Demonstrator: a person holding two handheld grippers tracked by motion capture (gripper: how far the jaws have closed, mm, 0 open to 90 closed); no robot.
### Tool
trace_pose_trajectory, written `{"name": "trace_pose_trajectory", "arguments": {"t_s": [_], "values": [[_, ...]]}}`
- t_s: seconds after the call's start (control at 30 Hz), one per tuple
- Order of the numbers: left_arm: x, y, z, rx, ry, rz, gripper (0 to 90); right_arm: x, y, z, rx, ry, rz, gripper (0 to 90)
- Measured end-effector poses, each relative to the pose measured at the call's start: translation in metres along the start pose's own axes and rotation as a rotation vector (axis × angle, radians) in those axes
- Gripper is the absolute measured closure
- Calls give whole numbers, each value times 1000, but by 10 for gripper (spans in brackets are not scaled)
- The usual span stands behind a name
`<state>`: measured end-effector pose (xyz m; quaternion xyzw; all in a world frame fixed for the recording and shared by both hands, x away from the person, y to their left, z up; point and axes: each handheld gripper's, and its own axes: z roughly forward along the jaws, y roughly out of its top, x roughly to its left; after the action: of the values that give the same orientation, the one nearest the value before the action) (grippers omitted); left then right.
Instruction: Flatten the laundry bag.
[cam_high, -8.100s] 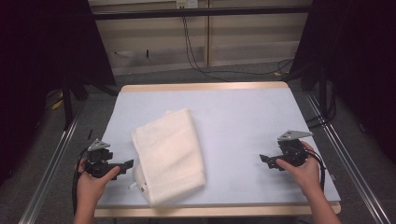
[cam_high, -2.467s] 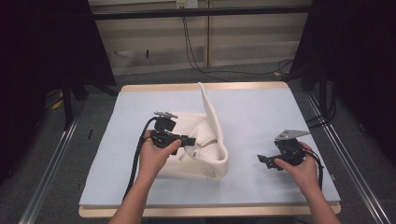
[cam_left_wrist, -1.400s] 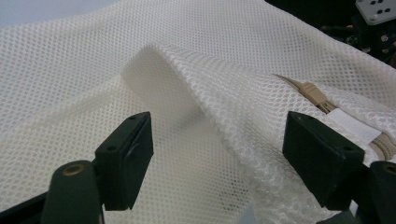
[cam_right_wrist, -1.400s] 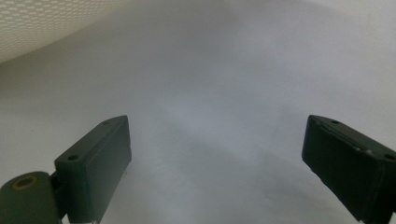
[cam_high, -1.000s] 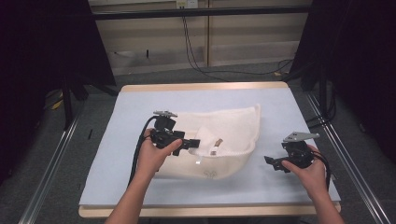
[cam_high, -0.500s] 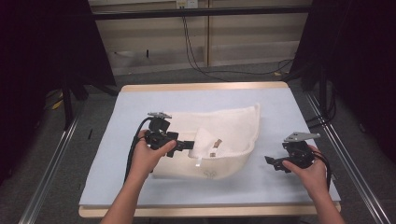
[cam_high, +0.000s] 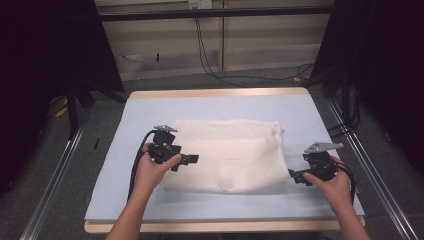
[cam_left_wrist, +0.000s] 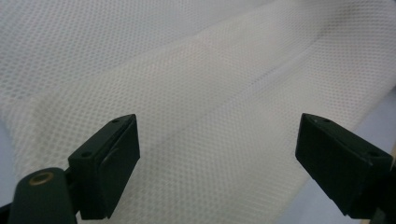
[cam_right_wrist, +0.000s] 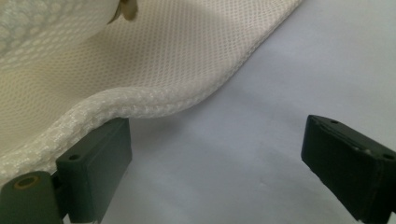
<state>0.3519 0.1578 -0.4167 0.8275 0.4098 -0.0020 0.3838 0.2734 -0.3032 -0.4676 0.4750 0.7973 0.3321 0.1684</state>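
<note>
Lying flat: a white mesh cloth (cam_high: 227, 155) spreads over the middle of the table (cam_high: 110, 150), its long side running across from left to right.
Cloth layers: a fold line crosses the cloth partway down, so an upper band overlaps the lower part; in the left gripper view the same mesh (cam_left_wrist: 210, 93) shows as stacked bands of fine netting.
Cloth detail: a small dark mark sits near the near edge, too small to read.
Left gripper (cam_high: 192, 159): held over the left end of the cloth, pointing toward the right; its fingers (cam_left_wrist: 107, 163) stand wide apart with nothing between them, the mesh just beyond.
Right gripper (cam_high: 294, 175): at the cloth's near right corner, pointing left; its fingers (cam_right_wrist: 93, 163) are wide apart.
Corner contact: the hemmed edge (cam_right_wrist: 154, 102) curls up just above the one finger, perhaps brushing it, though the angle leaves that unsure; the other finger stands over bare table (cam_right_wrist: 280, 70).
Hands: each grips its tool from the table's near side.
</note>
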Motion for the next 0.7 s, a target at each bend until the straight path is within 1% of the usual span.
{"name": "trace_pose_trajectory", "arguments": {"t_s": [0.07,0.1,0.13,0.17,0.2,0.23,0.27,0.3,0.33,0.37,0.4,0.43,0.5,0.57,0.6,0.63,0.67,0.7], "values": [[6,-3,0,5,23,-10,143,0,0,-1,6,20,-6,107],[8,-5,0,2,35,-15,143,0,-1,-2,12,21,-1,108],[11,-6,0,12,50,-11,146,0,-1,-2,13,27,-12,107],[13,-8,0,19,54,-9,147,-1,-2,-2,12,36,-17,108],[15,-9,1,14,48,-22,150,-1,-2,-3,17,37,-14,108],[18,-11,0,22,52,-13,153,0,-3,-4,20,36,-13,108],[19,-13,1,12,58,-23,158,-1,-4,-4,20,37,-22,108],[22,-14,0,25,57,-18,163,-1,-4,-5,28,36,-20,109],[23,-16,0,9,66,-40,169,-1,-5,-6,28,39,-18,110],[25,-18,0,19,78,-26,180,-1,-6,-7,30,43,-20,114],[26,-19,0,27,87,-23,188,-1,-7,-8,26,42,-20,115],[27,-20,1,24,94,-31,191,-1,-8,-10,29,42,-17,117],[29,-21,0,47,108,-3,199,-1,-11,-13,35,39,-15,132],[29,-22,1,55,121,-2,208,0,-12,-15,32,42,-17,154],[30,-23,1,59,124,-2,216,0,-12,-16,31,56,-24,175],[31,-24,1,49,128,-11,227,2,-13,-17,37,62,-37,197],[33,-25,1,49,136,-2,238,5,-13,-17,45,75,-58,206],[35,-27,1,49,132,-6,252,6,-14,-17,54,82,-75,216]]}}
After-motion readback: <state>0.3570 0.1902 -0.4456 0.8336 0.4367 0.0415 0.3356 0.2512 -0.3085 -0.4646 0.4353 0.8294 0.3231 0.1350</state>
